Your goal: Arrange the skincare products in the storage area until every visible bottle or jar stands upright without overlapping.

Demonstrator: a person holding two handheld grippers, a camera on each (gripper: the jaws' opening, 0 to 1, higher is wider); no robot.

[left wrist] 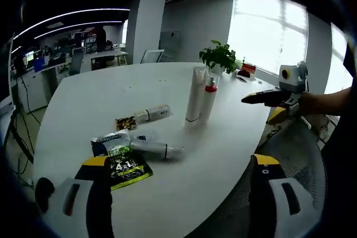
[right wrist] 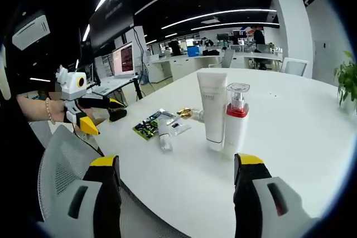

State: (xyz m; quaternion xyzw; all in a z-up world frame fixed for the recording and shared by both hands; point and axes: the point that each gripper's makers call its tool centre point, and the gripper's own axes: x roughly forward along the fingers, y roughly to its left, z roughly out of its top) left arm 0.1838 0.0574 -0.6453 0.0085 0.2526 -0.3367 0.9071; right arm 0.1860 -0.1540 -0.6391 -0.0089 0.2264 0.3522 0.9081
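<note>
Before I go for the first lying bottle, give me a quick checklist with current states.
1. Left gripper open and empty: ok.
2. Right gripper open and empty: ok.
3. Tall white tube and red-collared pump bottle upright: ok; whether they touch: cannot tell.
4. All bottles upright: not ok; clear bottle and white bottle lie on their sides.
5. No overlap: not ok; clear bottle lies among the sachets.
6. Free table space nearby: ok.
</note>
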